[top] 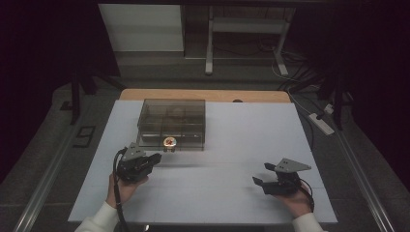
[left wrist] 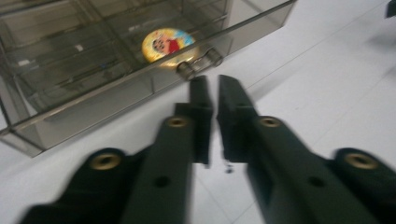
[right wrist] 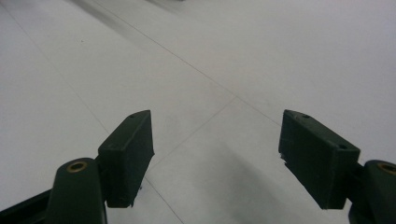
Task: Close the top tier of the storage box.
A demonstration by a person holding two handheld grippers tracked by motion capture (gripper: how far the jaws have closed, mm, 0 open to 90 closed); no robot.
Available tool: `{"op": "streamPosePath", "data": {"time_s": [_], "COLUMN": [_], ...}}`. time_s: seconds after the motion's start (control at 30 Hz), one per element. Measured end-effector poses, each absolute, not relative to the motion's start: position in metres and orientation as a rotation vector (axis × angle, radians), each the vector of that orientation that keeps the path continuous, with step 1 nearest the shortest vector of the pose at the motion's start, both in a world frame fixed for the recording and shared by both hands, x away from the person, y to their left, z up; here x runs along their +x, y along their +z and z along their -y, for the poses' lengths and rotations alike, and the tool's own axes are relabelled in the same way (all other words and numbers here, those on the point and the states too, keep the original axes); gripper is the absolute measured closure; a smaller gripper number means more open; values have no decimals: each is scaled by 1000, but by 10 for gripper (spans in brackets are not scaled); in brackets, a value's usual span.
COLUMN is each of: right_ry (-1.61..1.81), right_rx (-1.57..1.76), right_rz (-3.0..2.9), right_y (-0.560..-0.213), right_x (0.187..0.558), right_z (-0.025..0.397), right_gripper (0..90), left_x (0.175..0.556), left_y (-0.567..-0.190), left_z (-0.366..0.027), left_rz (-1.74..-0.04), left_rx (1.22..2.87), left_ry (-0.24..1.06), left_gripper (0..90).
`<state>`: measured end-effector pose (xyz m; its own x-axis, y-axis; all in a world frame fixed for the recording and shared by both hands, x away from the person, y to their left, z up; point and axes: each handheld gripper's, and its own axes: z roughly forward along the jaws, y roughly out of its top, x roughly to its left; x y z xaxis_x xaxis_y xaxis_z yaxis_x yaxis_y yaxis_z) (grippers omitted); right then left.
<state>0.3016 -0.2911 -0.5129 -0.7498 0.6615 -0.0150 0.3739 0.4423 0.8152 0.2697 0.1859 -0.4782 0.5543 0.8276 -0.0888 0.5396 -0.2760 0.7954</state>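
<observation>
A white table top (top: 232,145) was seen spread under everything, with a smoky clear drawer box (top: 172,123) set on it toward 11 o'clock from the table's middle. The right gripper (top: 263,175) was held low over bare table at about 4 o'clock, well apart from the box, its jaws spread wide with nothing between them. The left gripper (top: 155,158) was held at about 8 o'clock, just in front of the box, its jaws drawn narrow with only a thin slit left and nothing gripped. In the left gripper view the tips (left wrist: 212,86) were pointed at the small drawer handle (left wrist: 200,63), near but apart. A round cartoon badge (left wrist: 167,44) was noted inside the drawer, just behind the handle.
</observation>
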Motion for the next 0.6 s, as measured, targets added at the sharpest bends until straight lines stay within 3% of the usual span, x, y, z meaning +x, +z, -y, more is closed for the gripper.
{"op": "streamPosePath", "data": {"time_s": [0.6], "right_ry": [1205], "right_rx": [892], "right_rz": [-2366], "right_y": [-513], "right_x": [302], "right_z": [293], "right_gripper": [256], "left_x": [286], "left_y": [-487], "left_z": [-183], "left_rz": [-1106], "left_rx": [1955], "left_ry": [470], "left_gripper": [886]}}
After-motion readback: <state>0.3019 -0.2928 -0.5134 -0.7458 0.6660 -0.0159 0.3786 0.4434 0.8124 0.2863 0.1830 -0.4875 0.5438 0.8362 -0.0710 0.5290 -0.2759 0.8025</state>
